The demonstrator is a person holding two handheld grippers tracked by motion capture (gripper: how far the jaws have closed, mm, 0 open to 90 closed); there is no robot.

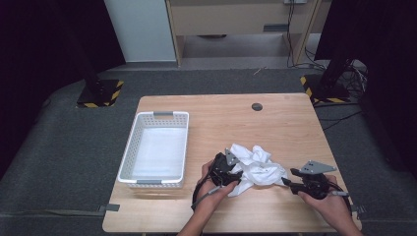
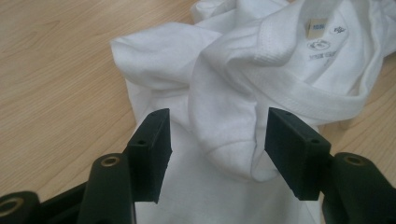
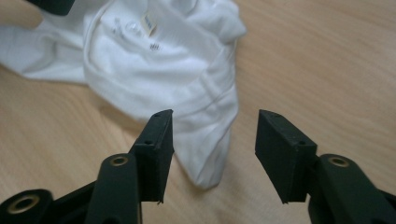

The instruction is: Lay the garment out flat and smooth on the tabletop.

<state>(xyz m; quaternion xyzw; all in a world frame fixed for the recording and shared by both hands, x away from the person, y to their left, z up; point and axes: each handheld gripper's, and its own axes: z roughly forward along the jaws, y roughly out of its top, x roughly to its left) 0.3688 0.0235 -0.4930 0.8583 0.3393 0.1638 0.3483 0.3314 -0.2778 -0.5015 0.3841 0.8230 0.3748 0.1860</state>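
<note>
A crumpled white garment (image 1: pixel 256 167) lies on the wooden table (image 1: pixel 285 123), toward its near edge and a little right of centre, its neck label (image 2: pixel 316 27) facing up. The left gripper (image 1: pixel 235 178) sits at about eight o'clock from the heap. Its jaws stand partly apart with a rounded fold of cloth between them, and the pads are not pressing on it. The right gripper (image 1: pixel 289 183) is at about four o'clock. Its jaws are also partly apart, with a tip of the cloth lying loose in the gap, not clamped. A white perforated basket (image 1: pixel 129 152) stands at nine o'clock, well apart from the garment.
</note>
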